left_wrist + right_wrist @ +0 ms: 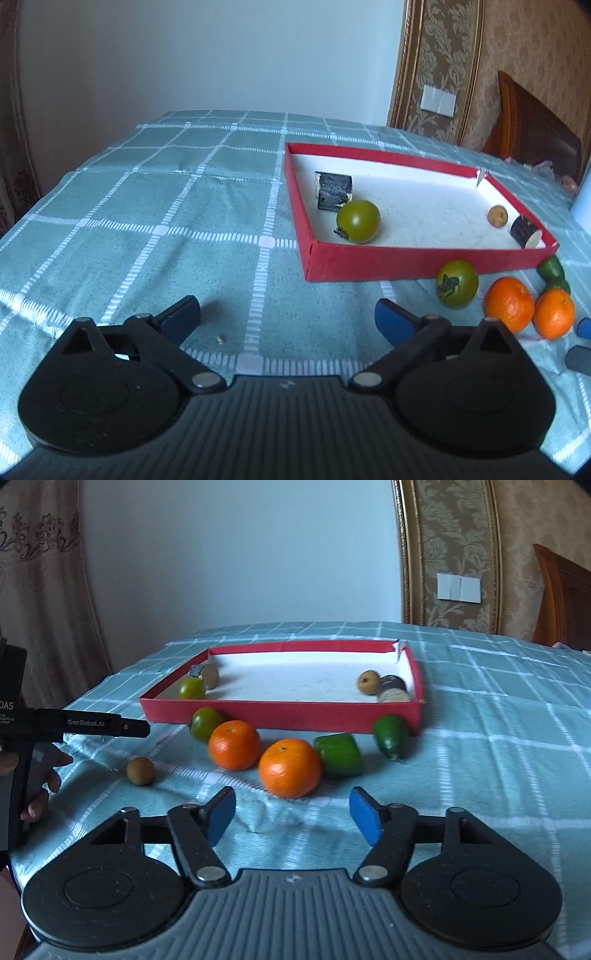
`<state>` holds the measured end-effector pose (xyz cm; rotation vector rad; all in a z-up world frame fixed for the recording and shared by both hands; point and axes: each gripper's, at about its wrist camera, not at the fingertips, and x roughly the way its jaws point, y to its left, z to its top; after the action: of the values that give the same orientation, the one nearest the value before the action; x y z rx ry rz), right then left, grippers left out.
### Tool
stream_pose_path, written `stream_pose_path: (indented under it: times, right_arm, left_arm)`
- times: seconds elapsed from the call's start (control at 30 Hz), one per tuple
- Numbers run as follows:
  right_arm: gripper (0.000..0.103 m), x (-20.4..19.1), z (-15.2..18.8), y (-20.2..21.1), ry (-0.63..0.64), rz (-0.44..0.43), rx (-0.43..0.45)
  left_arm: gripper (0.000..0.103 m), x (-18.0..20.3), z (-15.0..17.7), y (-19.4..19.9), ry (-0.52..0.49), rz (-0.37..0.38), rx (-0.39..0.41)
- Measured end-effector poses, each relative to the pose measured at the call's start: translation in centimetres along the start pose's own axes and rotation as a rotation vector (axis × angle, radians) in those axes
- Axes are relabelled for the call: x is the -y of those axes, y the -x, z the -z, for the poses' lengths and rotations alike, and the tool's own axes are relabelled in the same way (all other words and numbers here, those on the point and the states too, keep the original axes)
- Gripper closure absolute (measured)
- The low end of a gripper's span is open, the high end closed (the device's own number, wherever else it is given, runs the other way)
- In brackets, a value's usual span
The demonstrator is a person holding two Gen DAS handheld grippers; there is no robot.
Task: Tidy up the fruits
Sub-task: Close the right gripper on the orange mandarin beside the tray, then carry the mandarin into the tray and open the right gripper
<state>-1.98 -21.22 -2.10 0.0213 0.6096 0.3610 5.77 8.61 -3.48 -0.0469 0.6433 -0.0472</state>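
A red tray [406,258] with a white floor lies on the checked cloth. It holds a green tomato [358,221], two dark cut pieces [334,192] and a small brown fruit [497,215]. In front of the tray lie a second green tomato [205,723], two oranges [233,745] [290,768], two green fruits [340,755] [389,736] and a small brown fruit [140,771]. My left gripper [286,306] stands wide open over bare cloth, left of the tray. My right gripper [291,797] is open, with the nearer orange just beyond its fingertips.
A teal checked cloth [166,206] covers the table, whose far and left edges drop off. The left tool's black body [110,727] and a person's hand [40,786] show at the left of the right wrist view. A wall and a wooden headboard [535,133] stand behind.
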Motion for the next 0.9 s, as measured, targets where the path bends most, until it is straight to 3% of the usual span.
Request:
stream_pose_path:
  times: [0.3, 0.63, 0.7, 0.9]
  right_arm:
    - [0.049, -0.8, -0.8, -1.0, 0.036, 0.017, 0.017]
    - [0.050, -1.9, -1.2, -2.5, 0.102, 0.082, 0.025]
    - [0.061, -2.1, -1.2, -2.5, 0.117, 0.111, 0.031]
    - [0.062, -1.7, -1.1, -2.1, 0.111, 0.099, 0.036]
  left_arm:
    - [0.000, 0.5, 0.1, -0.2, -0.031, -0.019, -0.015]
    - [0.000, 1.0, 0.0, -0.4, -0.055, -0.038, -0.025]
    - [0.000, 0.9, 0.0, -0.5, -0.055, -0.038, -0.025]
    - [0.000, 0.9, 0.0, -0.4, -0.055, -0.038, -0.025]
